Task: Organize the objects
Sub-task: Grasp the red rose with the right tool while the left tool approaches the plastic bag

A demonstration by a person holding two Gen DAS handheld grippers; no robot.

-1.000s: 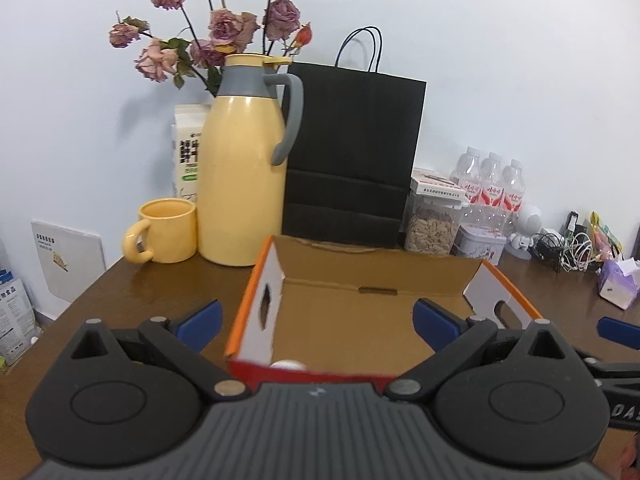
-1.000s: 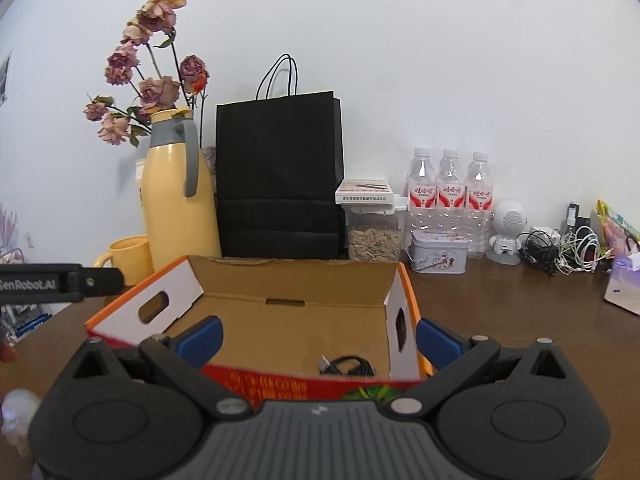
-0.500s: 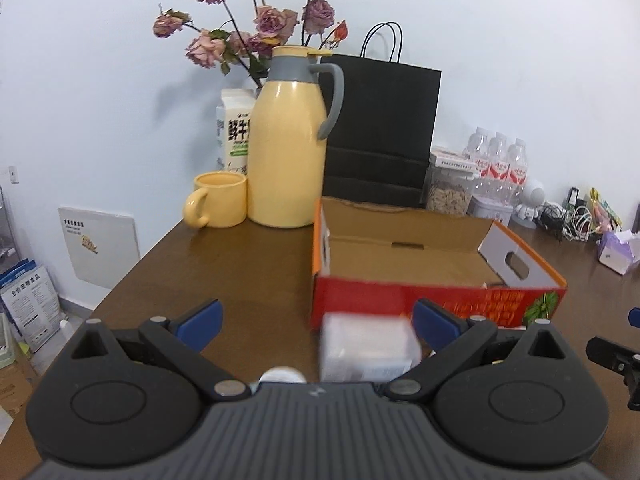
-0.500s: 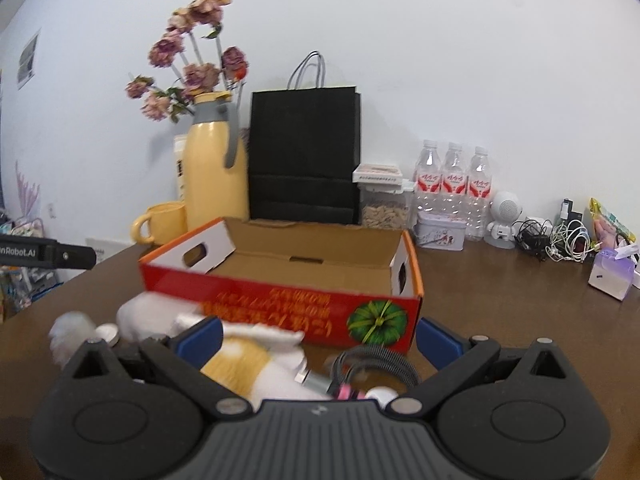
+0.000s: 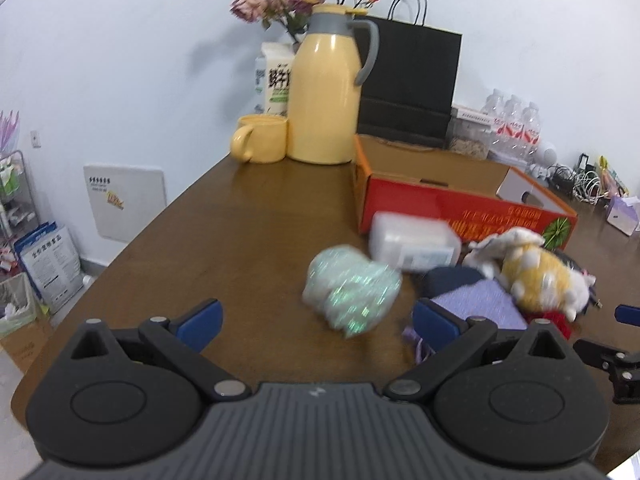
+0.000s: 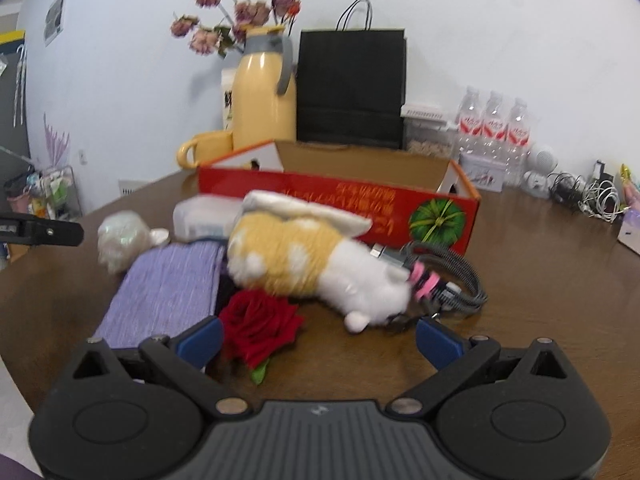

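A red cardboard box (image 5: 452, 208) (image 6: 340, 200) stands open on the brown table. In front of it lies a heap: a glittery pale bundle (image 5: 352, 286) (image 6: 120, 238), a clear plastic case (image 5: 414, 238) (image 6: 204, 218), a purple cloth (image 5: 478, 306) (image 6: 166, 284), a yellow-and-white plush toy (image 5: 536, 270) (image 6: 312, 266), a red rose (image 6: 258, 326) and a coiled black cable (image 6: 452, 276). My left gripper (image 5: 316, 320) is open just short of the bundle. My right gripper (image 6: 318, 338) is open, with the rose by its left finger and the plush just beyond.
Behind the box stand a yellow jug (image 5: 328, 92), a yellow mug (image 5: 262, 143), a milk carton (image 5: 276, 80), a black paper bag (image 6: 352, 88), water bottles (image 6: 494, 132) and a jar. Cables (image 6: 592, 196) lie at the far right. The table's left edge (image 5: 120, 248) is close.
Both grippers have pulled back from over the box toward the near table edge. The heap in front of the box has come into view. Both stay open.
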